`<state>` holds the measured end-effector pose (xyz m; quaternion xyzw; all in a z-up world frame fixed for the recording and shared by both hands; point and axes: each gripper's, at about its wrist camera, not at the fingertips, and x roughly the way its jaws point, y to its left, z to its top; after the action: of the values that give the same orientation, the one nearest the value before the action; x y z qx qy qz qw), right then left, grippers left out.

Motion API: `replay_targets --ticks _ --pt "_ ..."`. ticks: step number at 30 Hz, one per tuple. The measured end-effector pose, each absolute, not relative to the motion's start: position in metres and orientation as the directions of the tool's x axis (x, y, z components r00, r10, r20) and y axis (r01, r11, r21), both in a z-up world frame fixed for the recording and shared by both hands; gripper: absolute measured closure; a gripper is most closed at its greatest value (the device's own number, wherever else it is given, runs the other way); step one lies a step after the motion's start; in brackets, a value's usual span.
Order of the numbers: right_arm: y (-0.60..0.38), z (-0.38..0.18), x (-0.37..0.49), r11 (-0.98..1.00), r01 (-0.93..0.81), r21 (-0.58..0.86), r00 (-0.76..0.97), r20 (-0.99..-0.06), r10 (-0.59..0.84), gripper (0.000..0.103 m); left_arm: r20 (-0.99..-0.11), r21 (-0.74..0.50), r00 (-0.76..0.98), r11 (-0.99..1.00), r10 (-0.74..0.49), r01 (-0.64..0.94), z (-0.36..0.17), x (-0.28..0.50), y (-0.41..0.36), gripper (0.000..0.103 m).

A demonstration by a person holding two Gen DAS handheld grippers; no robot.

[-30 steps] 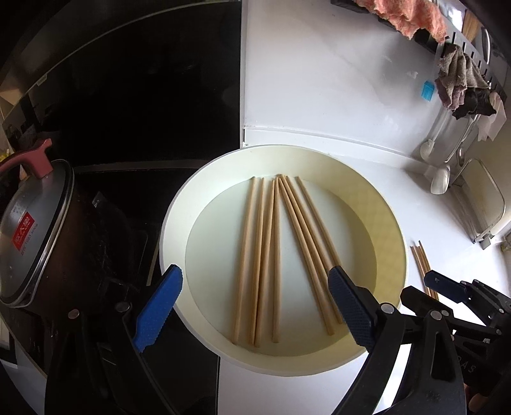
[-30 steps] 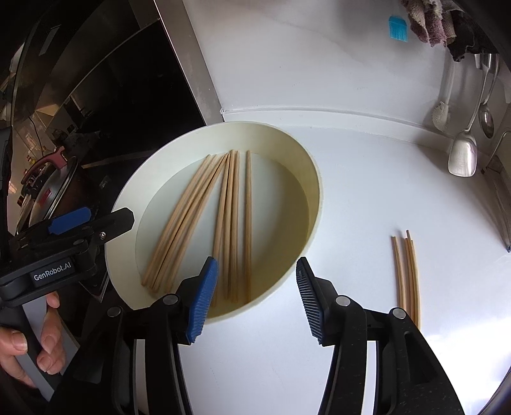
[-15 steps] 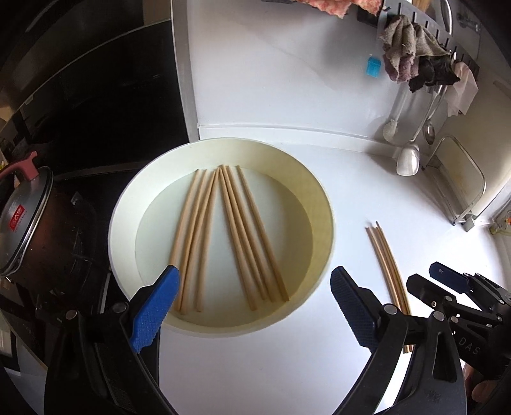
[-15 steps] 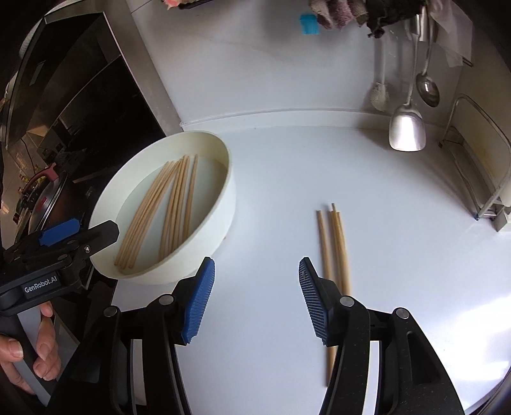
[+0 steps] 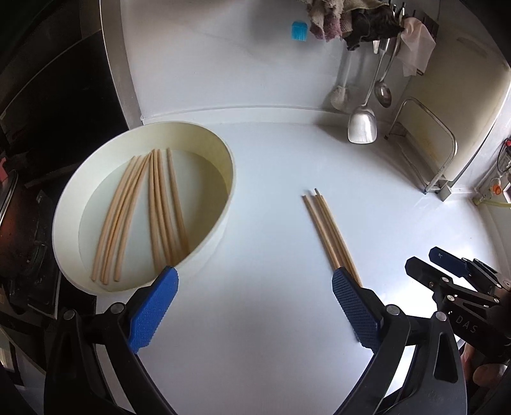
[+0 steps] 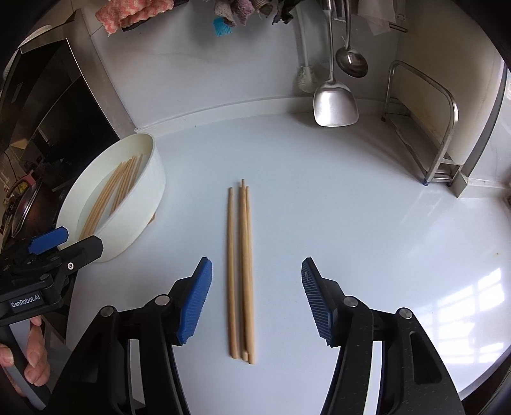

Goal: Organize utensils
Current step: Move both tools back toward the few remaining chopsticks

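A cream round bowl (image 5: 220, 220) (image 6: 143, 204) holds several wooden chopsticks (image 5: 140, 210) (image 6: 111, 198). A few more chopsticks (image 5: 329, 233) (image 6: 241, 265) lie side by side on the white counter to its right. My right gripper (image 6: 255, 300) hovers over their near half, straddling them; its jaws are opening and the pads touch nothing. My left gripper (image 5: 254, 309) stands open above the counter between the bowl and the loose chopsticks, empty, its right pad over their near ends. Each gripper shows at the edge of the other's view.
A metal spatula (image 6: 333, 102), a ladle (image 6: 351, 64) and a white brush (image 6: 305, 79) hang on the back wall under cloths (image 5: 345, 19). A metal rack (image 6: 424, 127) stands at the right. A dark stove with a pot (image 6: 22, 198) lies left of the bowl.
Both grippers have swung right, away from over the bowl to the loose chopsticks on the counter. The right gripper's jaws have spread wider.
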<state>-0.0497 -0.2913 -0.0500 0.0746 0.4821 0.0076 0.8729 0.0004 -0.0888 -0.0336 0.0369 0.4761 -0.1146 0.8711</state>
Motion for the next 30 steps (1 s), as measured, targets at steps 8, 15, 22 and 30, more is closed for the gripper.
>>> replay_targets --ticks 8,15,22,30 --pt "-0.303 -0.087 -0.051 0.994 0.026 0.106 0.520 -0.851 0.077 0.047 -0.829 -0.044 0.541 0.981 -0.141 0.190 -0.059 -0.012 -0.106 0.008" --pt "-0.300 -0.106 -0.039 0.994 0.004 0.107 0.547 -0.833 0.087 0.047 -0.800 -0.021 0.590 0.987 -0.111 0.158 -0.077 -0.008 -0.112 0.008" --pt "-0.294 -0.120 -0.029 0.995 -0.027 0.098 0.569 -0.817 0.096 0.047 -0.780 -0.042 0.614 0.989 -0.120 0.141 -0.087 0.000 -0.108 0.008" --pt "-0.288 -0.132 -0.019 0.993 -0.036 0.111 0.563 -0.819 0.112 0.047 -0.799 -0.035 0.593 0.991 -0.105 0.128 -0.097 0.003 -0.106 0.008"
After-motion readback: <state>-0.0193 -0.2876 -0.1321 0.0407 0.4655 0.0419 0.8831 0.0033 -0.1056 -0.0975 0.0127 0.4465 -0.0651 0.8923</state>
